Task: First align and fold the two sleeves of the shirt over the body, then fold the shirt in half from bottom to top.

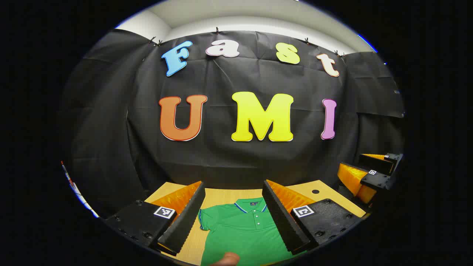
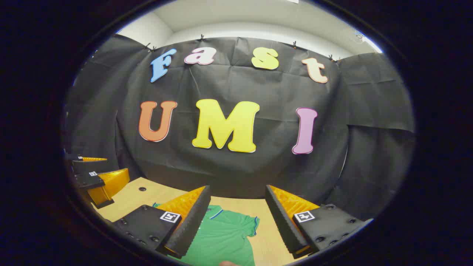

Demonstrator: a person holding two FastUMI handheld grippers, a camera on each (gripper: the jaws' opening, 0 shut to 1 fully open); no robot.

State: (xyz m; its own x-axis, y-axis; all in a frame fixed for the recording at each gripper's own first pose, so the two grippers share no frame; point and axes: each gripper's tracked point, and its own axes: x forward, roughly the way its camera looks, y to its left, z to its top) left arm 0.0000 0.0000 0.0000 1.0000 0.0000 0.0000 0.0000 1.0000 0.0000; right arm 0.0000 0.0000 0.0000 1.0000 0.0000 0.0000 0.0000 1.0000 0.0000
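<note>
I held my left gripper (image 1: 232, 218) up off the table (image 1: 221, 195), its jaws spread wide on nothing, and I judged that height sensible: from there I could look down between my fingers at the whole upper part of the shirt (image 1: 244, 231) before choosing a sleeve. The shirt lay flat and face up on the pale wood-grain top, collar pointing away from me toward the black cloth wall, a green polo in a soft, matte knit with a thin blue-and-white stripe along the collar and the cuff, and small buttons down the placket. Its one short sleeve (image 1: 207, 220) lay out to the side just beside my left-hand finger, not yet folded over the body, so I took the task as barely begun. My fingers were long wedges with ribbed, foam-like inner faces, good for pinching thin cloth. A fingertip (image 1: 228, 259) showed at the bottom edge over the green fabric. Farther right, my right gripper (image 2: 236, 221) hung equally high and equally wide, empty, over the shirt's other sleeve (image 2: 248, 225), which spread onto bare wood. A small dark hole (image 2: 142, 188) marked the tabletop near the other gripper.
</note>
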